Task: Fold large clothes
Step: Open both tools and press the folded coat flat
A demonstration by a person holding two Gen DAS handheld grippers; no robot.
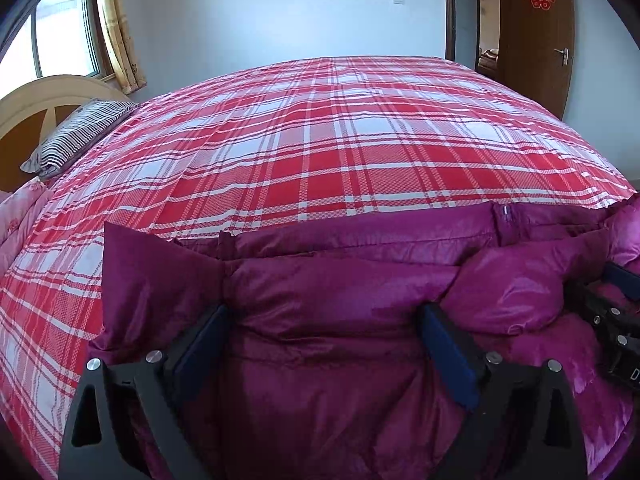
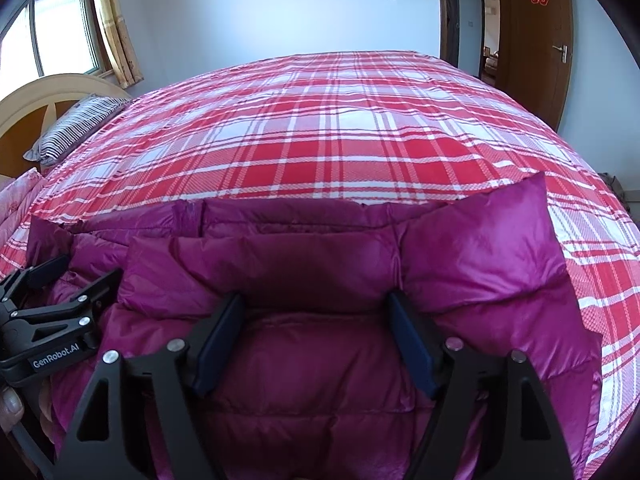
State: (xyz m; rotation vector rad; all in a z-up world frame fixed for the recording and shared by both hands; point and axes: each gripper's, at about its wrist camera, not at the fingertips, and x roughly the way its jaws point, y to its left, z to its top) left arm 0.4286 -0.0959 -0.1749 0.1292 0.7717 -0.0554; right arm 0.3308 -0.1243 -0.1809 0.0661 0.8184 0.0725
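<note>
On the near edge of the plaid bed sheet [image 1: 320,152] a puffy magenta jacket [image 1: 340,300] is laid, partly folded. Both the left gripper [image 1: 324,320] and right gripper [image 2: 316,312] are held wide open over it, nothing gripped. If slick padding is pinched shallowly, the fold could spring open.

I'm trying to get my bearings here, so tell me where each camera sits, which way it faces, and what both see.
Left wrist: on the left claw, angled down over the shiny magenta quilted puffer jacket toward the doorway; its open fingers and the right claw show.
Right wrist: on the right claw, same heading; its open fingers, the left claw and a fingertip show.
Shared: jacket, red-and-white plaid bedspread, striped pillow, brown wooden door.
</note>
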